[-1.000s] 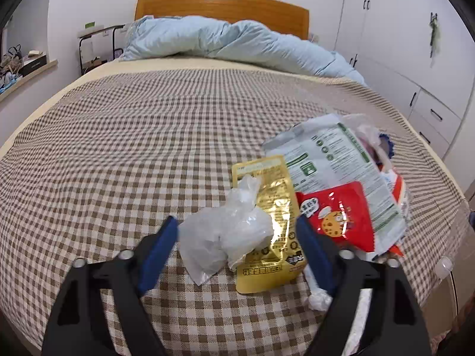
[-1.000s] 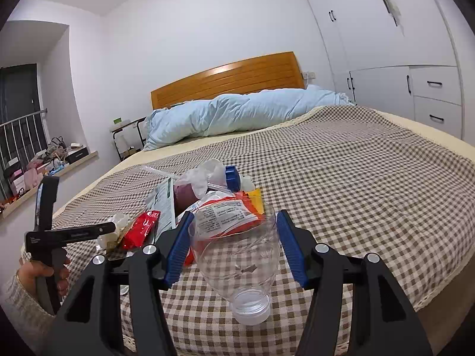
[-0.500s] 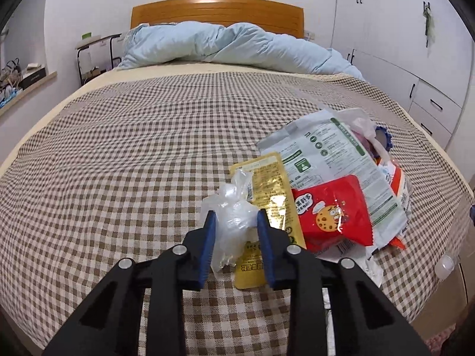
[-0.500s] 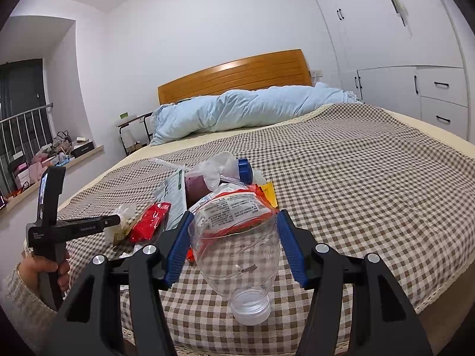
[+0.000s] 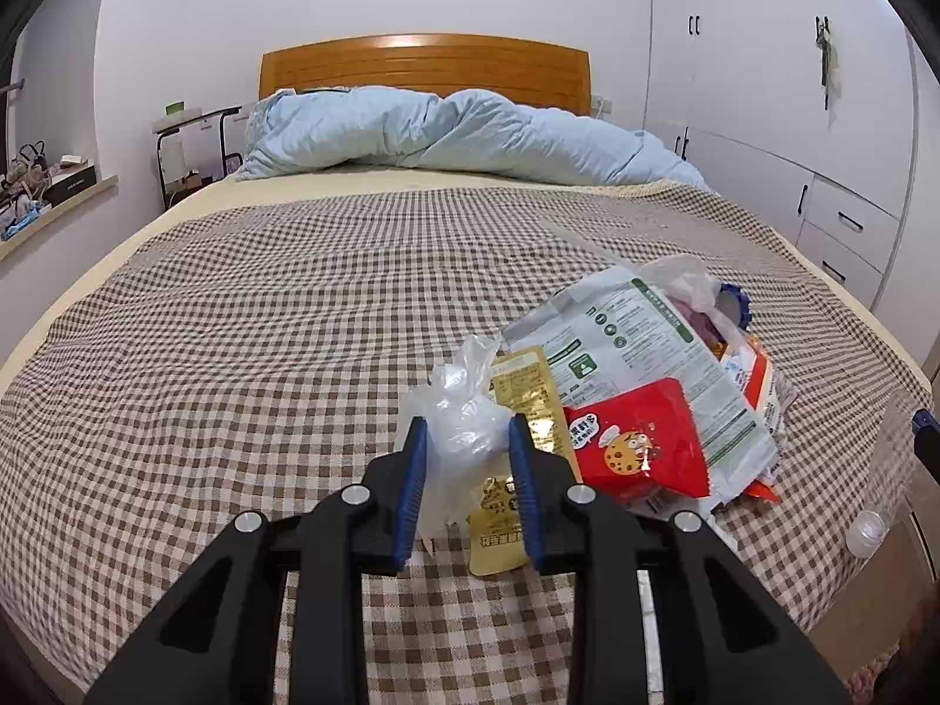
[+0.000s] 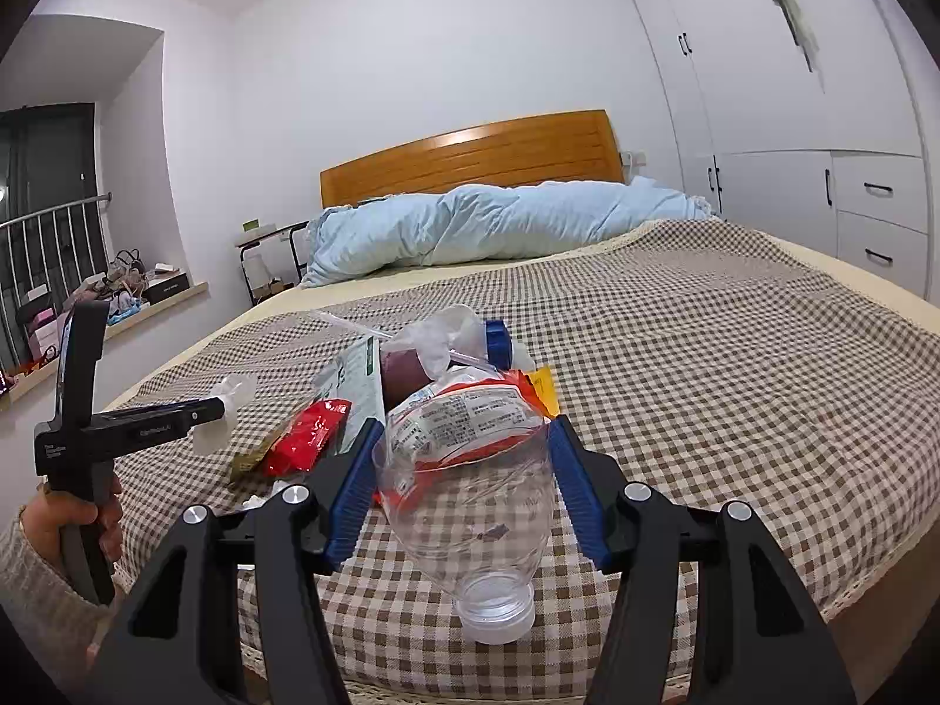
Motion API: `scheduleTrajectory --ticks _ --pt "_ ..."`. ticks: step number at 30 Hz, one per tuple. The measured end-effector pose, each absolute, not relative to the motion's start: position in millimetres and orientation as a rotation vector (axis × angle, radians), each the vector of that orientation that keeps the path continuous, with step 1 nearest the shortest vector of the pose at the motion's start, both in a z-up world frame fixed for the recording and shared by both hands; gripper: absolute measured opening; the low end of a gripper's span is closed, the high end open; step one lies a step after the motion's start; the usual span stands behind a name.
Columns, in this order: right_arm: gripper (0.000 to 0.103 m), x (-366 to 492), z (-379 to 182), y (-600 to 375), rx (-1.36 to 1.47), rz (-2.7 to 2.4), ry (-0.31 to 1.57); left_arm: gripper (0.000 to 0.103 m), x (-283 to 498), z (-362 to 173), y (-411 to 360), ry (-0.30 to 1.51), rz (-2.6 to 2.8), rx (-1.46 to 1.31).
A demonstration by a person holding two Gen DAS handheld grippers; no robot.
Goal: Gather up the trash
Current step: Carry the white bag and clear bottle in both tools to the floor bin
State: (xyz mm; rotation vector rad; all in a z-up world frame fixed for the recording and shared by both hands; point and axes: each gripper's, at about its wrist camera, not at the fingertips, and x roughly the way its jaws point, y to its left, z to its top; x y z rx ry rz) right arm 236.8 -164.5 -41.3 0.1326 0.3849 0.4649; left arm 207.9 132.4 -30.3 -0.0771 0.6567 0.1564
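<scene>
While clamped, left gripper (image 5: pixel 469 455) jaws narrow on crumpled plastic bag (image 5: pixel 464 417); right gripper (image 6: pixel 464 482) jaws wider around clear bottle (image 6: pixel 470 505).

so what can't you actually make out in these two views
- Trash bin or bag: in neither view, so where the trash goes is unknown.
- Dark purple item: right wrist view, wrapped in clear plastic; cannot identify it.
- Gold packet: left wrist view, lower half covered by the plastic bag and the left hand-held gripper.
- Print on the white packet: too small to read.
</scene>
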Motion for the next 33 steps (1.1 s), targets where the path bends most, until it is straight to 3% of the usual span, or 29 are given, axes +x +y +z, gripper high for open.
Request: scheduleTrajectory --ticks 11,33 --pt "0.056 219.4 -23.0 -168.7 0.128 0.467 0.35 0.026 173.5 -3.9 105.0 0.573 0.077 -0.08" --pt "0.056 146.5 1.8 -200.5 0.092 0.454 0.343 0.026 100.3 11.1 30.5 0.578 -0.075 -0.038"
